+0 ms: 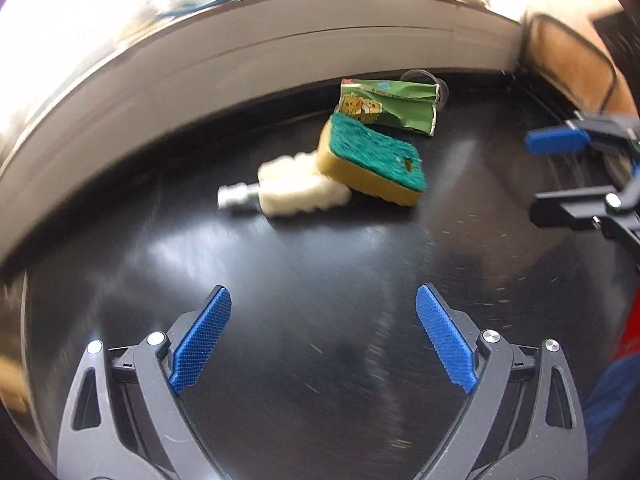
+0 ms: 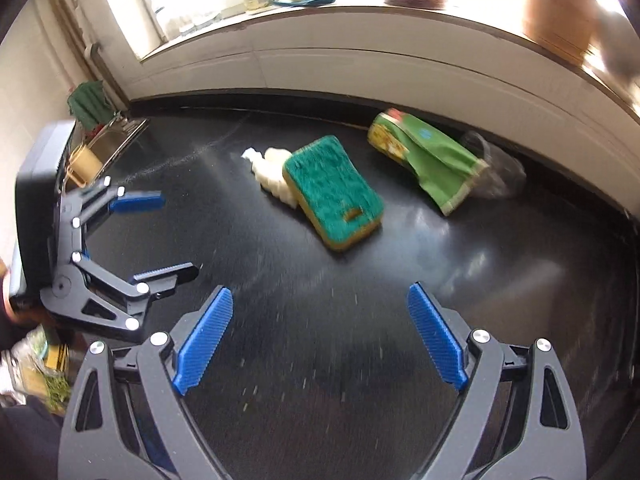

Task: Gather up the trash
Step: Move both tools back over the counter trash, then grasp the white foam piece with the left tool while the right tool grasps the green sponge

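Green wrapper (image 2: 430,158), crumpled, at one o'clock; tilted sponge (image 2: 334,192) at twelve, on white wad (image 2: 274,178).

Dark kitchen counter below a bright window

The glossy black counter (image 2: 320,360) meets a white wall (image 2: 360,64); daylight floods the windowsill (image 2: 280,12), and a steel sink (image 2: 116,136) sits at the counter's far left corner.

Two handheld grippers — the left gripper (image 1: 323,340) and right gripper (image 2: 320,338) — share dark grey plastic linkage arms, ribbed blue finger pads (image 2: 204,344) and round silver screws (image 2: 159,337) at the joints.
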Demonstrator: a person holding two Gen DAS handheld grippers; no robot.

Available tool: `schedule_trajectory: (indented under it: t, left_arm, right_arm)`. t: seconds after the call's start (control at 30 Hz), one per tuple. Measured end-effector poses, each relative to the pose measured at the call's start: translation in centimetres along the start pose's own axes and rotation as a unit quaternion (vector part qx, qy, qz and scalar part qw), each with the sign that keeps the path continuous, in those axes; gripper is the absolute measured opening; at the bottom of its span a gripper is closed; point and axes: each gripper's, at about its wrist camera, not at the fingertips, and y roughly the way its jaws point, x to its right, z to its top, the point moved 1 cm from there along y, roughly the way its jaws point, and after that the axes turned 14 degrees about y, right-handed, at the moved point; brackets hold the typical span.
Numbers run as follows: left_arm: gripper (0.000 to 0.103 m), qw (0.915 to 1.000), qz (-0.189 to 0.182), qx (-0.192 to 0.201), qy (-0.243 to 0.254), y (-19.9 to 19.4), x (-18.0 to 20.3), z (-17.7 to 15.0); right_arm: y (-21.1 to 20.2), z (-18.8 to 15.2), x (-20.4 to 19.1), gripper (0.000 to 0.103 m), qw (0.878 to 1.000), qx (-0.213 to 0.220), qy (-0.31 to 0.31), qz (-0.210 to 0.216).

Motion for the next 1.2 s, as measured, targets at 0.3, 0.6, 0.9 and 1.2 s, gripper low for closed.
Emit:
schedule_trajectory:
  t: [0.3, 0.6, 0.9, 1.2]
  left_arm:
    - [0.091, 0.9797, -0.019, 0.012, 0.199, 6.1, -4.4, 4.0]
    - [0.091, 0.939, -0.082, 0.003, 0.334, 10.8, -4.1, 5.4]
    - [0.054, 0.9464, -0.147, 0.018, 0.287, 11.4, -4.3, 7.0]
    - [0.033, 0.9911, -0.096, -0.018, 0.091, 8.5, -4.0, 6.4]
  right_arm:
    - [8.8, 5.6, -1.0, 0.086, 0.995, -0.049, -0.083, -0.016]
    - [13.9, 6.6, -0.8, 0.082, 0.986, -0.095, -0.136, -0.019]
    - [12.2, 4.8, 0.2, 0.055, 0.986, -0.108, -0.128, 0.004]
    - [7.5, 3.0, 2.3, 0.055, 0.997, -0.075, -0.03, -0.011]
